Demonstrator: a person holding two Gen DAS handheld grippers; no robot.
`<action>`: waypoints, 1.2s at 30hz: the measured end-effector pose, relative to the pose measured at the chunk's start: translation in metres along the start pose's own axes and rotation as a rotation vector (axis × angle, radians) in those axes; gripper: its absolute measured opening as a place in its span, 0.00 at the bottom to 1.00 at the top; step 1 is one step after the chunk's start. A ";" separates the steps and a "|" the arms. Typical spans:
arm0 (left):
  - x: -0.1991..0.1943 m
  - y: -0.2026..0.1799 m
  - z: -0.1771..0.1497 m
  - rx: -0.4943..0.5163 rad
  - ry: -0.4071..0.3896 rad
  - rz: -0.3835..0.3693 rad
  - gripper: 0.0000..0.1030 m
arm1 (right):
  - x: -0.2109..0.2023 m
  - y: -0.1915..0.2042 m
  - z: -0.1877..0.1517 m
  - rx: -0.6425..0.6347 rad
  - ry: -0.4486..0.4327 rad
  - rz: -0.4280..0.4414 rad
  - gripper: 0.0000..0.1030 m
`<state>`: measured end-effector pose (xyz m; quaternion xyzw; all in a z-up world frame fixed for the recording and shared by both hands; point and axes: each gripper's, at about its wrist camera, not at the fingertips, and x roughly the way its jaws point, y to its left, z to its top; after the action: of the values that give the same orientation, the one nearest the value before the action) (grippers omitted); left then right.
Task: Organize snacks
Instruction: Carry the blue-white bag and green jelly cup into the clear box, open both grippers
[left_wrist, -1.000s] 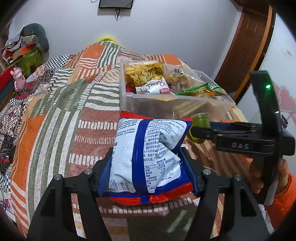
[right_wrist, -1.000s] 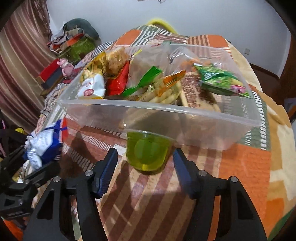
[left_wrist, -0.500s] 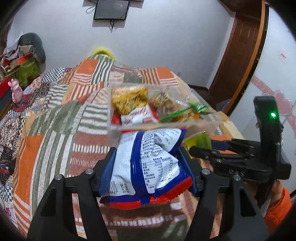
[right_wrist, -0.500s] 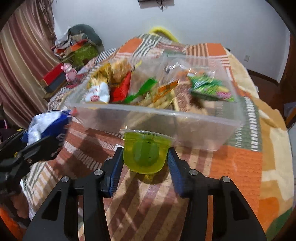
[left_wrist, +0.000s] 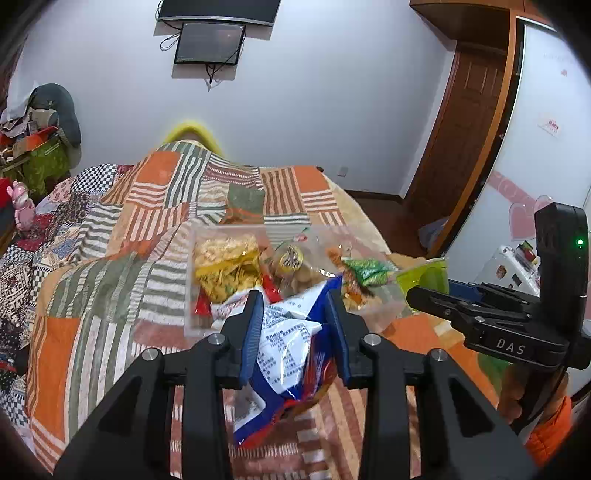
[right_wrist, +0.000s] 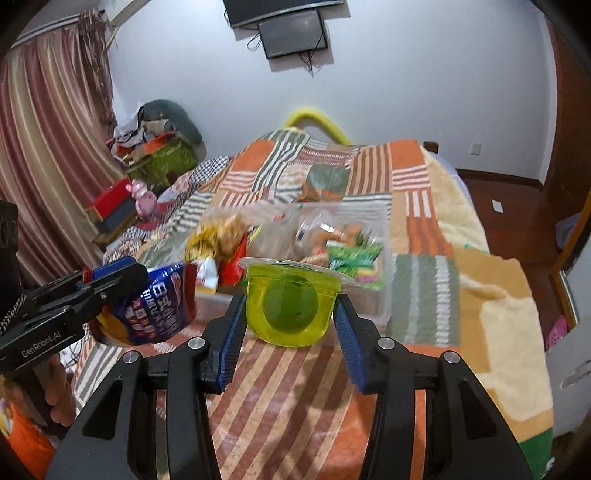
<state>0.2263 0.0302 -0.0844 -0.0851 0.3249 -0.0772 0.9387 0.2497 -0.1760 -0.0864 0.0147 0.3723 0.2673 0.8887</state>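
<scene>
My left gripper (left_wrist: 293, 314) is shut on a blue, white and red snack bag (left_wrist: 288, 343), held above the near edge of the clear plastic bin (left_wrist: 192, 295). The bin holds several snack packets. My right gripper (right_wrist: 290, 306) is shut on a green jelly cup (right_wrist: 291, 299), lifted off the bed in front of the bin (right_wrist: 384, 291). The right gripper with the cup (left_wrist: 424, 275) shows at the right of the left wrist view. The left gripper and its bag (right_wrist: 159, 306) show at the left of the right wrist view.
The bin sits on a bed with a patchwork quilt (left_wrist: 110, 266). A pile of clothes and boxes (right_wrist: 159, 147) stands at the far left by a curtain. A wooden door (left_wrist: 472, 140) and a white cabinet (left_wrist: 546, 147) are on the right.
My right gripper closed on the jelly cup and lifted it. My left gripper raised the snack bag and moved it forward to the bin's near edge.
</scene>
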 end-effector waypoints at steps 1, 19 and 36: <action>0.001 -0.001 0.002 0.003 -0.003 0.001 0.26 | 0.001 -0.001 0.002 0.003 -0.005 0.000 0.43; 0.026 -0.015 -0.045 0.133 0.169 0.000 0.80 | -0.001 -0.019 0.003 0.038 -0.010 -0.002 0.43; 0.064 -0.018 -0.097 0.075 0.313 -0.037 0.65 | -0.022 -0.020 -0.002 0.029 -0.022 -0.015 0.43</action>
<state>0.2138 -0.0105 -0.1938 -0.0430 0.4623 -0.1191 0.8776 0.2443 -0.2044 -0.0780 0.0277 0.3663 0.2549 0.8945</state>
